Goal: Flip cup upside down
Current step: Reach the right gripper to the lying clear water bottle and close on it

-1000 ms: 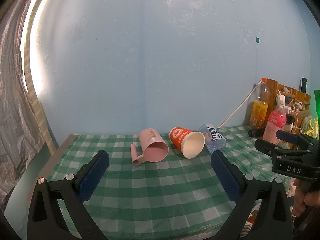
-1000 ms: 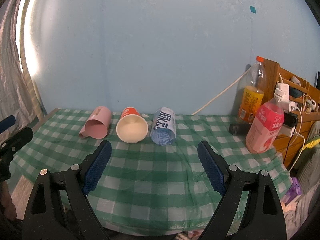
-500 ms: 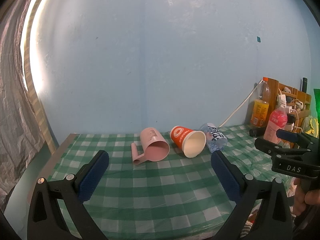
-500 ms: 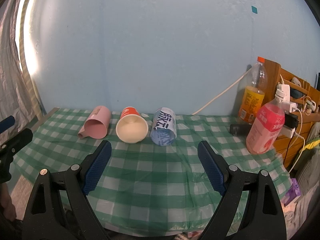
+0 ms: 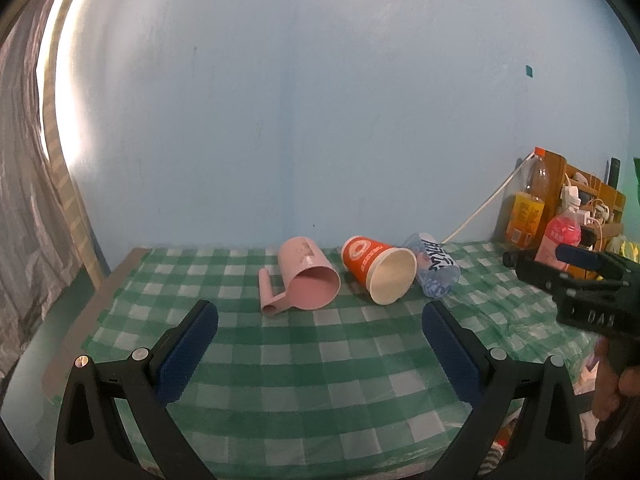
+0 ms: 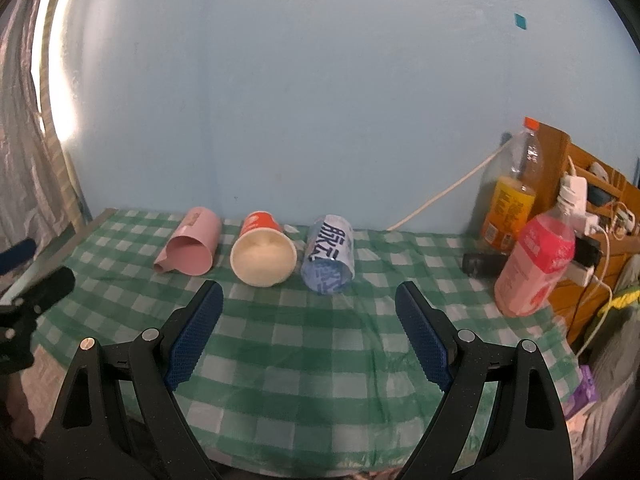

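Three cups lie on their sides in a row on the green checked tablecloth, mouths toward me. A pink plastic cup with a handle is on the left, an orange paper cup in the middle, a clear cup with blue print on the right. They also show in the right wrist view: pink cup, orange cup, clear cup. My left gripper is open and empty, well short of the cups. My right gripper is open and empty, in front of the orange and clear cups.
At the right stand an orange drink bottle, a pink drink bottle, a small black object and a wooden rack with chargers and cables. A white cable runs along the blue wall. The table's left edge is near a curtain.
Both views have tilted down slightly, so the cups sit a little higher in the frames. The cups have not moved and both grippers stay open.
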A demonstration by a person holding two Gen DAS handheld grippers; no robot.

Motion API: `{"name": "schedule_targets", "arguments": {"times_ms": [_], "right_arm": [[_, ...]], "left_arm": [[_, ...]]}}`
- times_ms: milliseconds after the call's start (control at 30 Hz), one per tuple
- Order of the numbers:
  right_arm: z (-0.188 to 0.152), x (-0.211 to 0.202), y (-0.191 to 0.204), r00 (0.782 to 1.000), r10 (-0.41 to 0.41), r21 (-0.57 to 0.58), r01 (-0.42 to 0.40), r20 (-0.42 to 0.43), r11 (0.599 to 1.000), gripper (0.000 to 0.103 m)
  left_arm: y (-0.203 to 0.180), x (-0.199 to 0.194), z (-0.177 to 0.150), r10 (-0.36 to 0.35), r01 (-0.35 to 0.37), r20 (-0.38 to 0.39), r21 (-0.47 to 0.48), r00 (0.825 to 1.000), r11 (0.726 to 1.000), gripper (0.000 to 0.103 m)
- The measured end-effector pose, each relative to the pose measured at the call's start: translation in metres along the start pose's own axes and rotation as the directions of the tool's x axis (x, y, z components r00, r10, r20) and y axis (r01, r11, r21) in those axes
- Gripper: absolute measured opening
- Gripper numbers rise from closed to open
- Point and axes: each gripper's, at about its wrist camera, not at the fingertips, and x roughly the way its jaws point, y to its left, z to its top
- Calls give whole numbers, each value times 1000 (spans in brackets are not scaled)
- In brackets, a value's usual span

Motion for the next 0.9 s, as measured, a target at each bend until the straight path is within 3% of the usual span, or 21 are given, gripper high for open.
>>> {"name": "schedule_targets", "arguments": {"times_ms": [300,433,633,800,900], "right_arm": [[48,74,-31,988,57,63,-48,-143,997,87],[65,130,-32,965,44,69,-27,-258,997,87],[68,211,-32,893,47,88,-9,-448,996,87],[63,244,-36,850,35,89,14,-526,996,87],[60,263,-39,812,76,121,-6,-578,993,87]], "left_arm": [[2,44,13,-17,15,-89,-33,996,999,103],[-1,68,20,-25,22,-129,-27,991,999,103],[-2,104,25,-39,31,-194,-41,980,999,103],[-3,124,23,-46,34,-241,-53,969,998,103],[-4,130,21,-62,45,-255,-69,965,997,103]]}}
